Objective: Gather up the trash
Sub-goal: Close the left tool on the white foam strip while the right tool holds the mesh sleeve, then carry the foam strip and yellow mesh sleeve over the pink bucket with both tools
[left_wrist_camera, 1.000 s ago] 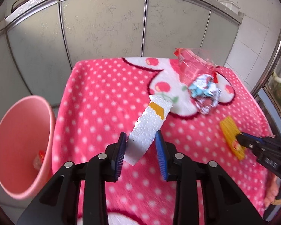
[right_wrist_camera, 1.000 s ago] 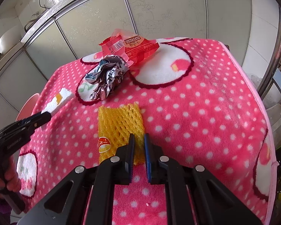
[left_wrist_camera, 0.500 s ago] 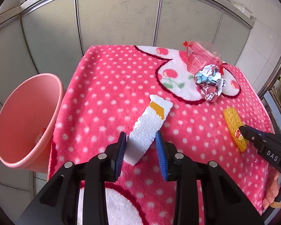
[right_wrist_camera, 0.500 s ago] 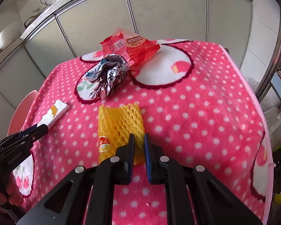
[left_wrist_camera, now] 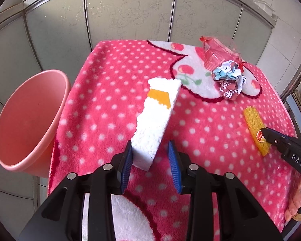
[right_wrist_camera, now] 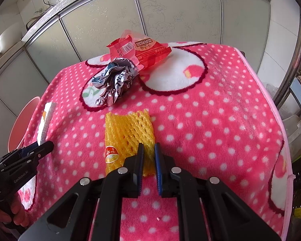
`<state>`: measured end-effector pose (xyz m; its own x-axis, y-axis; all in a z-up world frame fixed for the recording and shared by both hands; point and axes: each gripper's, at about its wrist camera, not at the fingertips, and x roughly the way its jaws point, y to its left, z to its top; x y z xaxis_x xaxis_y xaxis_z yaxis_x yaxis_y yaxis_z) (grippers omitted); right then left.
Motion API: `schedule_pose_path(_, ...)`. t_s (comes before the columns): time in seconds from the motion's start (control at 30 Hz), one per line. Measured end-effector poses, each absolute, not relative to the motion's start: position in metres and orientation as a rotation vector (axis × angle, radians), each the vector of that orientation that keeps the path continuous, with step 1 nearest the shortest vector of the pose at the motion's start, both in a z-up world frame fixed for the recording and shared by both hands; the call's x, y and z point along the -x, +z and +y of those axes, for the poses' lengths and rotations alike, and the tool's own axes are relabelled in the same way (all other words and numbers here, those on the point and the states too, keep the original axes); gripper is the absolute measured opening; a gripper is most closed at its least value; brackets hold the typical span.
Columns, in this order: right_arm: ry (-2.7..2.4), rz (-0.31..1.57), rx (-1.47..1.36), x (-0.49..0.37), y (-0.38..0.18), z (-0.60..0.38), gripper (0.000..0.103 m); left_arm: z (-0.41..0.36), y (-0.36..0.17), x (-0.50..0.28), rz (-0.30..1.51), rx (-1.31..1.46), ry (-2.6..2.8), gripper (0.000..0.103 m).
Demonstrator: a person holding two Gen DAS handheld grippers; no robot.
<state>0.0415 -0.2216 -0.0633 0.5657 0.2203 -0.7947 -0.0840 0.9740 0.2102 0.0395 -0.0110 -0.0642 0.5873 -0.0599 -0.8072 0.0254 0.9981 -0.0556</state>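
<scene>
A white foam strip (left_wrist_camera: 156,116) with an orange patch has its near end between the jaws of my left gripper (left_wrist_camera: 149,148). Those jaws are opening: the strip leans on the left pad (left_wrist_camera: 127,160), with a clear gap to the right pad. In the right wrist view the foam strip (right_wrist_camera: 47,118) sits by the left gripper (right_wrist_camera: 44,146), near the blanket's left edge. My right gripper (right_wrist_camera: 148,147) is shut on the near corner of a yellow foam net (right_wrist_camera: 128,132), which lies flat on the blanket. The left wrist view shows the right gripper (left_wrist_camera: 264,130) at the yellow foam net (left_wrist_camera: 252,120).
A pink bin (left_wrist_camera: 28,120) stands off the table's left edge, its mouth tilted toward me. A crumpled foil ball (left_wrist_camera: 228,80) and a red snack wrapper (left_wrist_camera: 216,54) lie at the far right of the pink dotted blanket (left_wrist_camera: 110,80). Grey cabinet doors stand behind.
The left jaws have spread, leaving a gap between the right pad and the foam strip. The left view has rolled and shifted a little. The right gripper and the yellow net have not moved.
</scene>
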Motion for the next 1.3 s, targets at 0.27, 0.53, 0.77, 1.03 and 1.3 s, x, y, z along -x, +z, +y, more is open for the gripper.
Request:
schedule_pose_path(0.27, 0.177, 0.954, -0.149, -0.041, -0.063, -0.221, 0.010, -0.007, -0.060, -0.037, 0.934, 0.074, -0.064, 0.034)
schedule_pose_path(0.53, 0.171, 0.952, -0.133, -0.042, -0.063, -0.222, 0.010, -0.004, -0.055, -0.034, 0.906, 0.113, -0.081, 0.026)
schedule_pose_path(0.77, 0.169, 0.944, -0.126, -0.040, -0.060, -0.220, 0.011, -0.005, -0.046, -0.028, 0.856, 0.099, -0.097, 0.026)
schedule_pose_path(1.03, 0.213, 0.917, -0.124, -0.027, -0.052, -0.218, 0.008, -0.002, -0.027, -0.017, 0.779, 0.065, -0.096, 0.026)
schedule_pose_path(1.3, 0.310, 0.846, -0.090, -0.009, -0.031, -0.200, 0.008, 0.008, -0.014, -0.009, 0.733, 0.071, -0.096, 0.026)
